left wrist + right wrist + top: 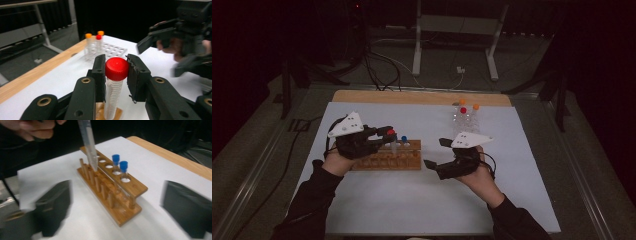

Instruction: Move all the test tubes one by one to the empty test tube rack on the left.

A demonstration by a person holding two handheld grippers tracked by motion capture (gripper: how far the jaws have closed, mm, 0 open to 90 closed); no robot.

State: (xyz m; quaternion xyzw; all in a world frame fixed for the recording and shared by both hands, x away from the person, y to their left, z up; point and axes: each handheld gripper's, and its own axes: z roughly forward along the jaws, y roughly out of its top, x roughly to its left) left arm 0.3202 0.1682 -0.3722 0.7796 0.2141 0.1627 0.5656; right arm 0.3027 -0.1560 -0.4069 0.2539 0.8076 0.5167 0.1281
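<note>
My left gripper [388,135] [116,65] is shut on a clear graduated tube [113,95], with its pads pressing on the red cap [116,68] [390,132]. The tube [88,142] hangs upright, and its tapered tip is at the far end of the wooden rack [387,160] [136,187]; I cannot tell whether it touches. Two blue-capped tubes [404,139] [119,163] stand in the rack's holes. To the right of the rack, my right gripper [436,153] [117,195] is open with its jaws spread wide and nothing between them.
A clear plastic rack [464,120] [112,50] holding orange- and red-capped tubes stands at the back of the white mat [422,200]. The table's wooden edge [412,97] runs behind it. A metal stand and cables are on the floor beyond.
</note>
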